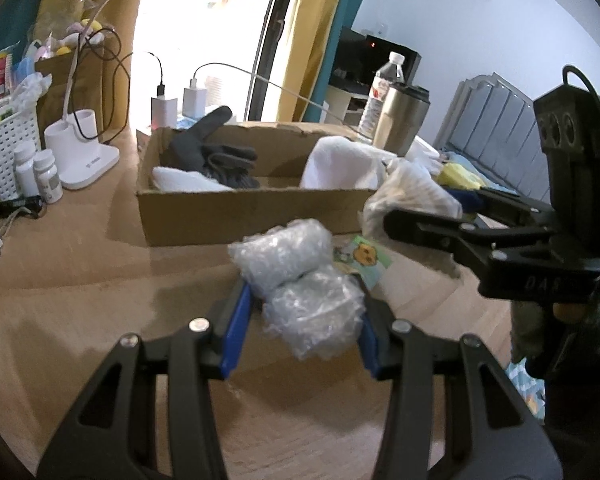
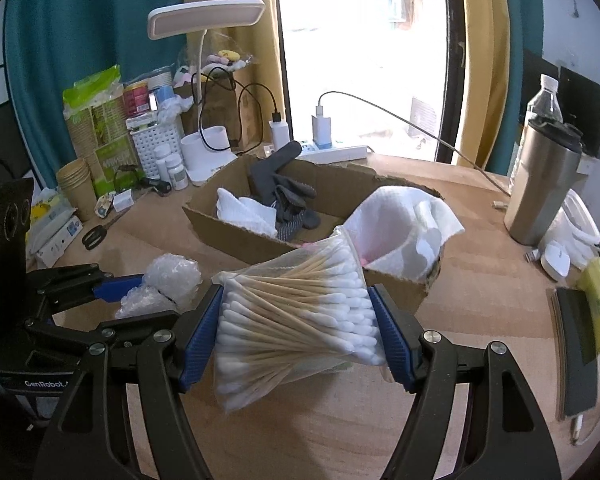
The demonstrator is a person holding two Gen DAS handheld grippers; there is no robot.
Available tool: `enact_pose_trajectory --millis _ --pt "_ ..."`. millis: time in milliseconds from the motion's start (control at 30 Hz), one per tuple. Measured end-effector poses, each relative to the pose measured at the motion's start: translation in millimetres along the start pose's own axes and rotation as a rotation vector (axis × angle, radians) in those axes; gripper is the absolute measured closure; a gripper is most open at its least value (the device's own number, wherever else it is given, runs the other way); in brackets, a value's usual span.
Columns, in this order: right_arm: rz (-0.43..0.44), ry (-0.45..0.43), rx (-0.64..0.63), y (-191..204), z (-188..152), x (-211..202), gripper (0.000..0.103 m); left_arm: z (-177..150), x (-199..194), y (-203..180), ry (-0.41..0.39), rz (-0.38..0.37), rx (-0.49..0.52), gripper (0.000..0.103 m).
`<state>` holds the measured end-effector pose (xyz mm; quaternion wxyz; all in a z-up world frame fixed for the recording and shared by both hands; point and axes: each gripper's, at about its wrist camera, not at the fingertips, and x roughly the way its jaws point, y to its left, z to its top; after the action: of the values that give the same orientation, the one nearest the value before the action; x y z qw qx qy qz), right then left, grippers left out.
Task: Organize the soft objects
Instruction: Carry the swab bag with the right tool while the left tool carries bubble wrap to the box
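My left gripper (image 1: pixel 300 312) is shut on a wad of bubble wrap (image 1: pixel 300 280), held above the wooden table just in front of the cardboard box (image 1: pixel 236 212). My right gripper (image 2: pixel 300 328) is shut on a clear bag of cotton swabs (image 2: pixel 296 320), held near the box's front right corner. The box (image 2: pixel 240 236) holds a dark grey glove (image 2: pixel 284 192), a folded white cloth (image 2: pixel 244 212) and a larger white cloth (image 2: pixel 404 224) draped at its right end. In the left wrist view the right gripper (image 1: pixel 404 220) shows at the right with the bag (image 1: pixel 412 192).
A steel tumbler (image 2: pixel 540 184) and water bottle (image 2: pixel 540 104) stand at the back right. A white desk lamp (image 2: pixel 208 80), chargers, pill bottles (image 2: pixel 172 168), paper cups (image 2: pixel 76 184) and scissors (image 2: pixel 96 236) crowd the back left. A notebook (image 2: pixel 576 352) and a yellow pack lie at the right. A small card (image 1: pixel 364 260) lies on the table.
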<state>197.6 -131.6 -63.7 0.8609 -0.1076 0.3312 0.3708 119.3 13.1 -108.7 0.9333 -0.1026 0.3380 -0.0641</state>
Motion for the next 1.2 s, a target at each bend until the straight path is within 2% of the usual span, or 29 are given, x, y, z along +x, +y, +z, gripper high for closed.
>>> enact_pose_trajectory --millis 567,1200 --pt "0.000 0.001 -0.004 -4.7 21.5 15.6 0.028 28.0 5.2 14.2 -0.032 0.014 0.003 0.055" --pt "0.004 -0.006 0.003 -16.6 44.6 36.1 0.028 48.9 24.0 23.6 -0.026 0.005 0.013 0.055"
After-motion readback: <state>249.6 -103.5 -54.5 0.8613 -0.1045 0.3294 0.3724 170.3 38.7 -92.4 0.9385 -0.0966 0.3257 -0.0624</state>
